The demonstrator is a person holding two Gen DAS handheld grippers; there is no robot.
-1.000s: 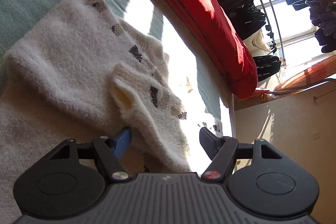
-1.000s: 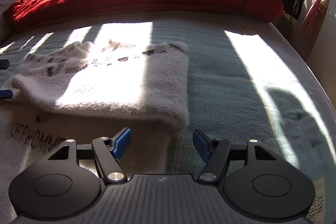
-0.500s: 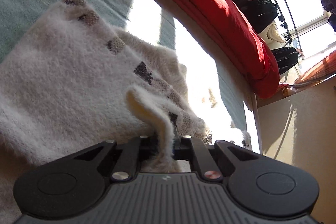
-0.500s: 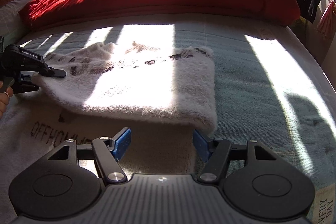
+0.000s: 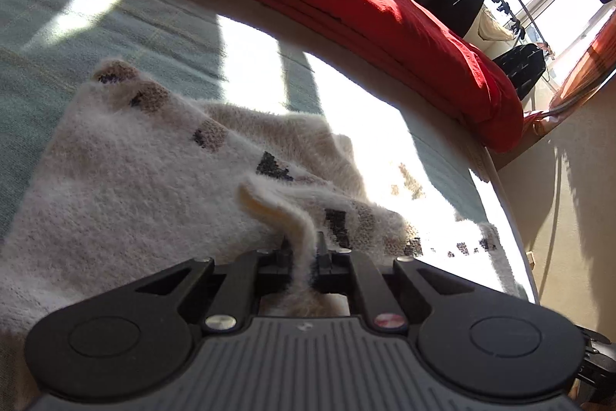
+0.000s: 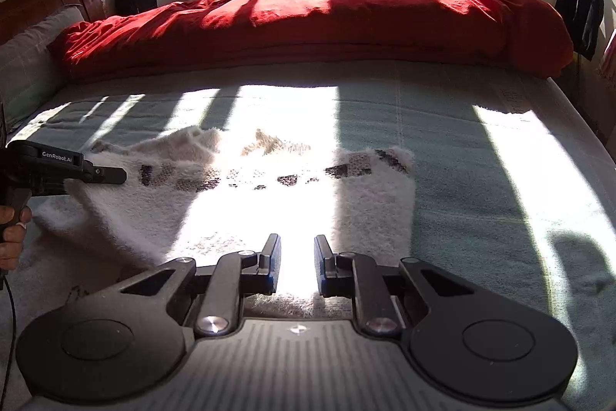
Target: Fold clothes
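Right hand-held gripper [image 6: 295, 262] now narrowed around sweater [image 6: 269, 203] edge; left [image 5: 302, 257] clamping sweater.

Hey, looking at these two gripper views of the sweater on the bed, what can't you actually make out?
- Left wrist view: the sweater edge inside the left gripper, hidden by its body.
- Right wrist view: whether the right gripper pinches fabric; sun glare whites out the gap.
- Right wrist view: the sweater's middle pattern, washed out.
- Right wrist view: the hand, cut off by the frame edge.

A bed [image 6: 481, 149] carries a fuzzy white sweater [image 6: 246, 207] near, and a red duvet [image 6: 315, 22] far.
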